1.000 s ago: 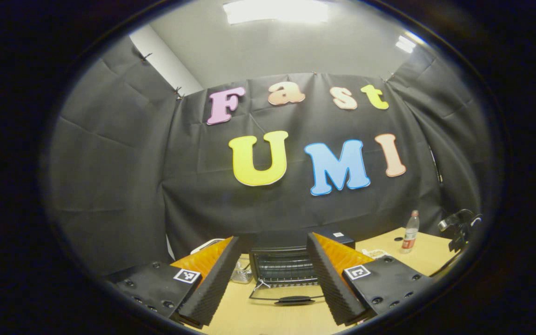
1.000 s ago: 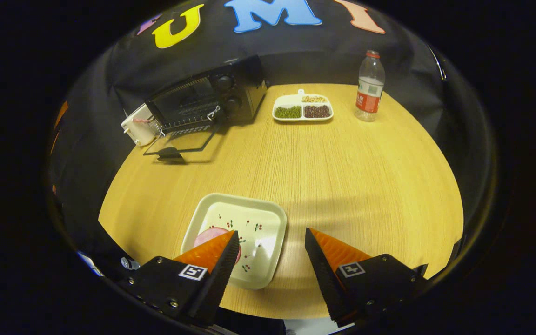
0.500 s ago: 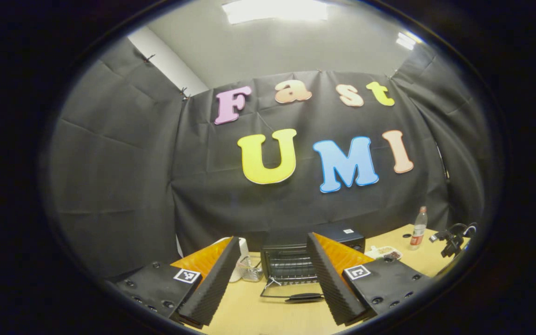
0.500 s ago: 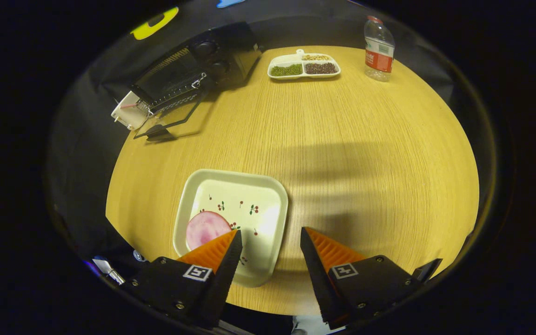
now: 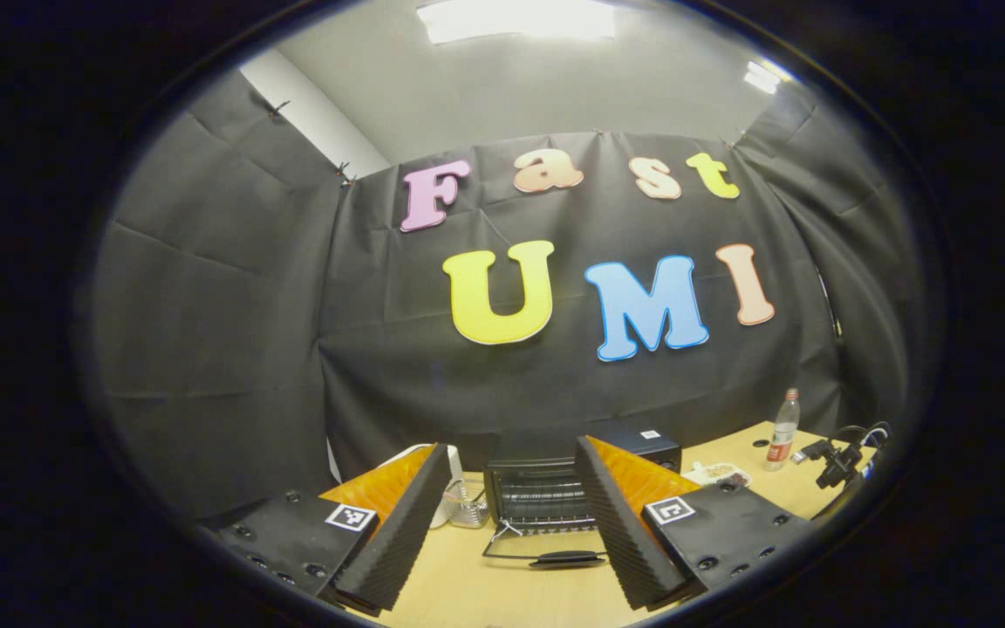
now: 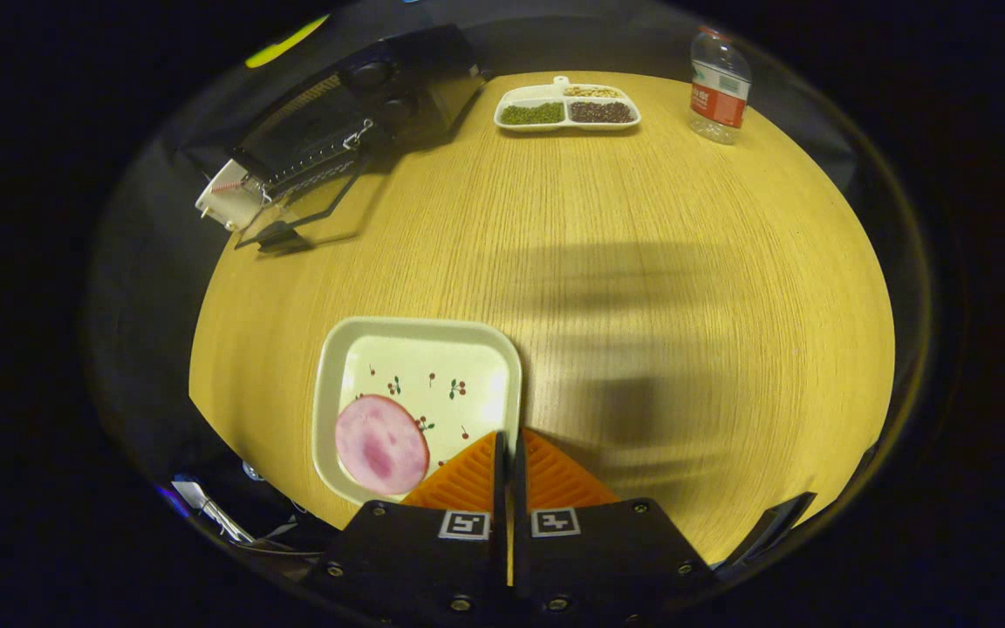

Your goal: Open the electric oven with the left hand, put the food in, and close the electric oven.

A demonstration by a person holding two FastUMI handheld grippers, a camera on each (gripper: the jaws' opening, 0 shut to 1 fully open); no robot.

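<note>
The oven point(image 6: 354, 105) sits at the far left of the table point(image 6: 642, 288), well ahead of the right tool point(image 6: 509, 449). Its door point(image 6: 293, 214) is folded down flat toward the tool, resting on the table. The food, a round pink slice point(image 6: 380, 443), lies in the near left corner of a square white plate point(image 6: 420, 336), just left of the right tool's fingers. That tool is closed, its two orange fingers pressed together over the plate's near right edge. Whether the rim is pinched between them cannot be told. Far ahead, a divided dish point(image 6: 567, 105) of beans sits beside the oven, with a bottle point(image 6: 719, 83) further right.

In the left gripper view, the left tool point(image 5: 511, 475) is held wide open and grips nothing. The oven point(image 5: 542, 493) shows between its fingers, well ahead, with the lowered door point(image 5: 546, 555) in front. A white appliance point(image 5: 446, 488) stands just left of the oven. The bottle point(image 5: 784, 429) is off to the right.
</note>
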